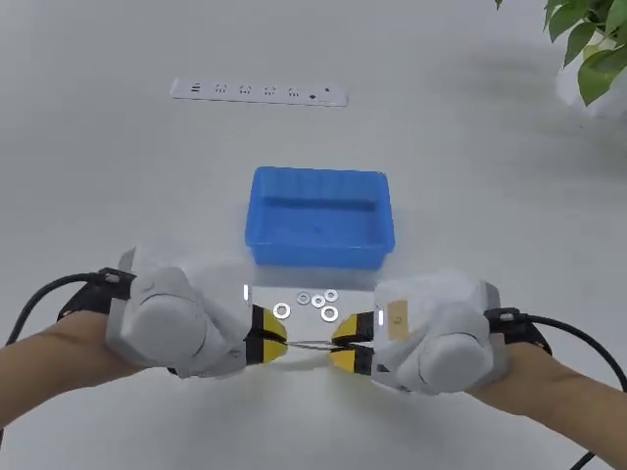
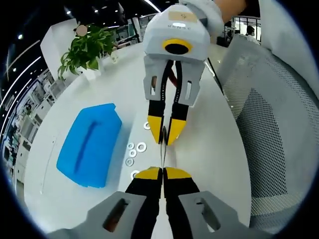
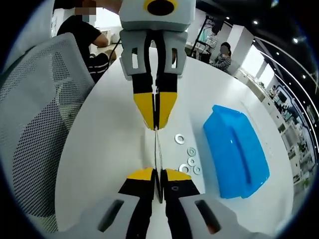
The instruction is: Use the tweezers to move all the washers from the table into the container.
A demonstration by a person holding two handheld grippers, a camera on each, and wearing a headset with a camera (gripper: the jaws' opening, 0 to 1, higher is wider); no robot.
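Thin metal tweezers (image 1: 309,345) span the gap between my two grippers, just above the white table. My left gripper (image 1: 274,338) is shut on one end and my right gripper (image 1: 343,345) on the other, tips facing each other. In the left gripper view the tweezers (image 2: 163,155) run from my own jaws to the right gripper (image 2: 167,140). Several washers (image 1: 318,301) lie just beyond the tweezers, in front of the blue container (image 1: 321,215). The washers (image 3: 191,151) and the container (image 3: 237,149) sit to the right in the right gripper view.
A white power strip (image 1: 260,93) lies at the far side of the table (image 1: 118,176). A potted plant (image 1: 588,44) stands at the far right corner. A grey mesh chair (image 2: 279,129) is beside the table. People sit in the background.
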